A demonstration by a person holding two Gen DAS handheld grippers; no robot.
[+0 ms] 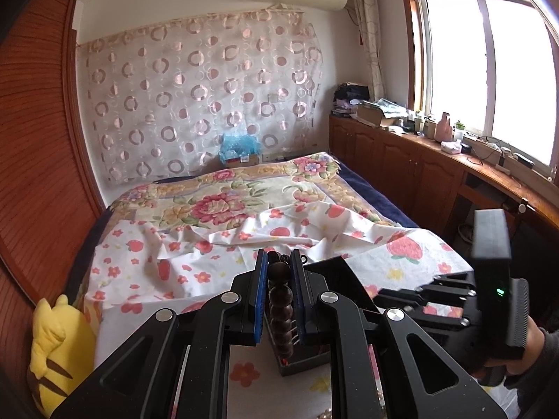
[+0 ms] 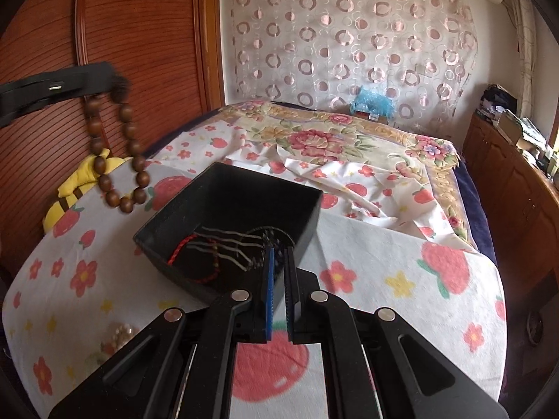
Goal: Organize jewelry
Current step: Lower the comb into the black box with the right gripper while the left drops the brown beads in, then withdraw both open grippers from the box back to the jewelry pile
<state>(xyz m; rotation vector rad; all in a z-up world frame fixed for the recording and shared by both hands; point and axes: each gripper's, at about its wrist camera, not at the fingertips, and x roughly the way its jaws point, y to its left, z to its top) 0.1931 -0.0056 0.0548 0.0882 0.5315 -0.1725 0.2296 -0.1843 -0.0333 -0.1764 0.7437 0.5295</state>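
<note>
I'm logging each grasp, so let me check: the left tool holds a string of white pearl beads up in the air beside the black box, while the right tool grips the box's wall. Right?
Not quite. The beads hanging from the left tool are dark brown, not white pearls, as the right wrist view shows. The rest stands: they hang in the air beside the black box, and the right tool grips its wall.

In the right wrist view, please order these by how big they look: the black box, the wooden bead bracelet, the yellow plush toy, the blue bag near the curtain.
1. black box
2. wooden bead bracelet, hanging loop
3. yellow plush toy, partly hidden
4. blue bag, though far away

Bracelet and toy look alike; order unsure.
</note>
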